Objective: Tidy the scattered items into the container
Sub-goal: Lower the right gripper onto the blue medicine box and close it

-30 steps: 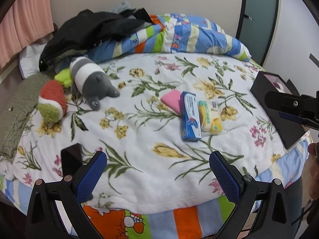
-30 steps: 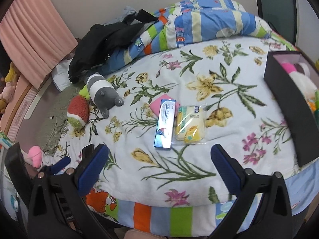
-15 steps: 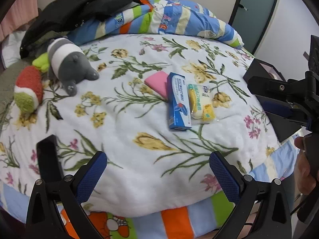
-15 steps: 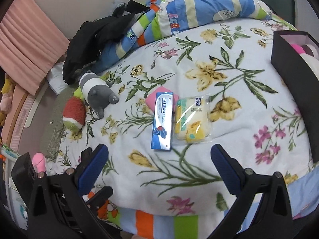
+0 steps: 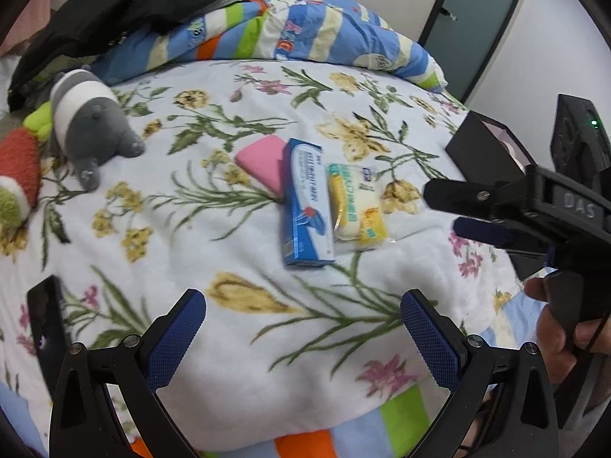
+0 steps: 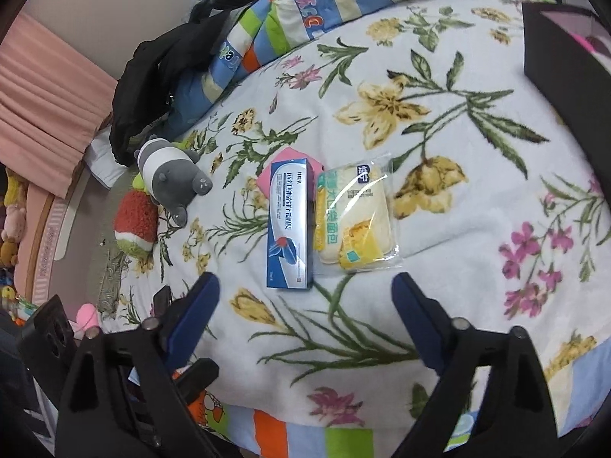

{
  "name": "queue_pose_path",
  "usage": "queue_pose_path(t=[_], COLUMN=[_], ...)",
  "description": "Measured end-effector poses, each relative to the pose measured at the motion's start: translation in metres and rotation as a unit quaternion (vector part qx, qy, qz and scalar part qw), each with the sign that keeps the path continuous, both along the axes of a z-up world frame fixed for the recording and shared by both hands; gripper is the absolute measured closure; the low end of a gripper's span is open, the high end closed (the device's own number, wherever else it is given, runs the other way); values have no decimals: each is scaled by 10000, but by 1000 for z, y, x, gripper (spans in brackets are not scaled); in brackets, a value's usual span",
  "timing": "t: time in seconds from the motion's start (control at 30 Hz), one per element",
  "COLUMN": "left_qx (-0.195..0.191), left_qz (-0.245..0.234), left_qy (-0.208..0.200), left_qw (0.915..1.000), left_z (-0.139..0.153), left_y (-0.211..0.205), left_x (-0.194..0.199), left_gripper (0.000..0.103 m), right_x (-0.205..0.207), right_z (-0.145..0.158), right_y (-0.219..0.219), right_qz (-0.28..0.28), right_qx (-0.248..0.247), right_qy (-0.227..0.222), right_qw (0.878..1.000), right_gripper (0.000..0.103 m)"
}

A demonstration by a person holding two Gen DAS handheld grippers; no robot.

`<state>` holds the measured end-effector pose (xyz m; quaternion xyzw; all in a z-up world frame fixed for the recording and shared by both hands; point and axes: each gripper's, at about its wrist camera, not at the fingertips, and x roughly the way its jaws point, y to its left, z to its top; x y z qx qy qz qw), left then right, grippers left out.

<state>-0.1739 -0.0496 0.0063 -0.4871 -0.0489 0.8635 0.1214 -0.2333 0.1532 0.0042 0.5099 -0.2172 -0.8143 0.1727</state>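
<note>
A blue toothpaste box (image 5: 305, 206) (image 6: 288, 225) lies mid-bed on the floral blanket. A yellow bread packet (image 5: 357, 202) (image 6: 355, 217) touches its right side, and a pink pad (image 5: 259, 160) (image 6: 267, 181) is partly tucked under its left. Further left lie a grey plush (image 5: 88, 122) (image 6: 172, 179) and a red-green plush (image 5: 15, 187) (image 6: 135, 225). The black container (image 5: 485, 152) (image 6: 565, 76) stands at the right edge. My left gripper (image 5: 301, 339) is open, short of the box. The right gripper (image 6: 305, 305) (image 5: 443, 210) is open with jaws closing on nothing, just before the box and packet.
A striped quilt (image 5: 305, 34) and black clothing (image 5: 114, 7) are heaped at the back of the bed. A dark flat phone-like object (image 5: 47, 324) lies near the front left edge. A hand (image 5: 553, 328) holds the right gripper's handle beside the bed's right corner.
Both grippers have come down and in toward the bed, so the box and packet look larger. The right gripper's fingers stand closer together than before.
</note>
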Motion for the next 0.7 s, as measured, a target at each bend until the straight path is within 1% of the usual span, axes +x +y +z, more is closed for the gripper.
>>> queue_pose_path(t=[0.1,0.17,0.3,0.33,0.4,0.47,0.53,0.7], left_qx=[88,204,399,456,563,615,603,317], left_qz=[-77,-104,-116,-102,-66,-50,-62,-200], left_qy=[-64,-116,-199,-221,-277,-335,-342,-291], left_qw=[9999,9997,9989,9987,9980,9975,9976,9989], left_z=[-6,-12,-21,-24,-29,-34,-38,-45], left_y=[6,8,11,10,10,10,9,15], left_x=[-9,-16,-29,-33,-39,-44,-47,-55], left_gripper=[1,1,2,4,17,19,19,19], right_x=[-7,-13,-24,-26,-32,-38,-43,-55], right_z=[-9,-15,-24,-26,-31,-37,-42,-49], right_y=[2,2,-4,-5,-8,-10,-12,-20], right_qz=[55,131,274,307,374,398,438,569], right_qx=[-280,-556,-777,-816,-908,-984,-1042,-1084], right_qy=[-72,-122,-210,-238,-311,-406,-470,-548], right_qw=[9996,9983,9964,9959,9947,9935,9925,9910], right_gripper=[22,27,30,32,34,34,34,35])
